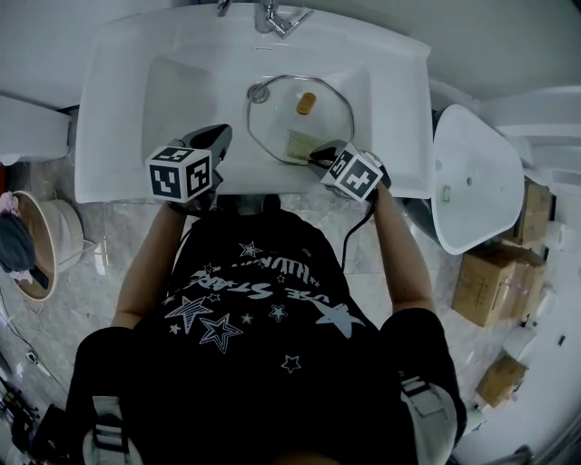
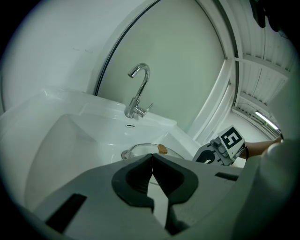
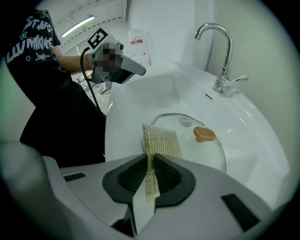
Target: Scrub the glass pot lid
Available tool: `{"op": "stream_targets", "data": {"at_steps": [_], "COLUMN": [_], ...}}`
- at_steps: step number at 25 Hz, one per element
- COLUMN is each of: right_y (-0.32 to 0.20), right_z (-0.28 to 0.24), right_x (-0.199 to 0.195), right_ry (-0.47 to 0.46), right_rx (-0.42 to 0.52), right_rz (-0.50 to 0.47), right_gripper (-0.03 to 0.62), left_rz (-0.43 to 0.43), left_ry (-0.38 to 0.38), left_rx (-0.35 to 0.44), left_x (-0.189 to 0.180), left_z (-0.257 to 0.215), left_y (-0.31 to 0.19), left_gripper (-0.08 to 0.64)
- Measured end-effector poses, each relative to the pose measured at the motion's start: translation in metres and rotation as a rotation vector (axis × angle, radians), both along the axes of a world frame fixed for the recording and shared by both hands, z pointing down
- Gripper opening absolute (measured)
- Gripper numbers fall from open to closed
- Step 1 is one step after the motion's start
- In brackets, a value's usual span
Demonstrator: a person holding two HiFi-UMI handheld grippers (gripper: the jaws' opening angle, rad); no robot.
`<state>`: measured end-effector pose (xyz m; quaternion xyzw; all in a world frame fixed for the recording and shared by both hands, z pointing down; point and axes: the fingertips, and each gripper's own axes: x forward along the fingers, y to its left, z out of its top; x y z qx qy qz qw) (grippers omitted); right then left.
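The glass pot lid [image 1: 313, 123] lies flat in the basin of the white sink [image 1: 118, 109], right of the frame's centre in the head view, with its tan knob [image 1: 306, 103] facing up. It is close to round, so it has no long axis that matters. The faucet [image 1: 272, 14] stands at the top edge beyond it.

Just below the lid in that view sits the right gripper [image 1: 320, 156], its 2 jaws pinched on a gold mesh scouring pad [image 3: 161, 139]. In the right gripper view the pad's long axis runs straight out from the jaws toward the knob [image 3: 204, 134], and its free end lies over the lid's near rim [image 3: 157, 117]. I cannot tell whether pad and glass touch. The coming stroke turns on this: the lid is directly ahead of and below the pad, so scrubbing likely needs only a push forward and down.

The left gripper [image 1: 218, 141] is at the sink's front edge, left of the lid and apart from it. Its jaws meet with nothing between them. Of the 2, the right is nearer the lid.

The basin holds only the lid.
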<state>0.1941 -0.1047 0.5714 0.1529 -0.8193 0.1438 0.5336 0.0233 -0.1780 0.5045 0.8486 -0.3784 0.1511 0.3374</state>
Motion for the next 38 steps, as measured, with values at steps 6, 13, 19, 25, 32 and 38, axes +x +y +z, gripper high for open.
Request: {"op": "stream_targets", "data": {"at_steps": [6, 13, 19, 25, 32, 38], "right_y": [-0.016, -0.061, -0.124, -0.162, -0.188, -0.193], "right_z": [-0.015, -0.044, -0.034, 0.007, 0.037, 0.064], "right_x": [0.011, 0.030, 0.054, 0.067, 0.071, 0.075], "right_ry": [-0.033, -0.131, -0.035, 0.085, 0.154, 0.198], "right_rx": [0.050, 0.085, 0.177, 0.178, 0.128, 0.072], "right_rz": [0.034, 0.142, 0.194, 0.186, 0.116, 0.086], "right_gripper": [0.051, 0.051, 0.051, 0.051, 0.051, 0.051], "left_rz": [-0.010, -0.022, -0.045, -0.073, -0.111, -0.123], "left_ry": [-0.002, -0.013, -0.019, -0.025, -0.032, -0.041], "left_rx": [0.004, 0.005, 0.006, -0.008, -0.035, -0.055], "left_x": [0.004, 0.005, 0.003, 0.002, -0.001, 0.000], "left_z": [-0.002, 0.000, -0.001, 0.002, 0.009, 0.014], "left_y": [-0.005, -0.017, -0.027, -0.034, -0.044, -0.048], "left_gripper": [0.009, 0.009, 0.009, 0.009, 0.009, 0.009]}}
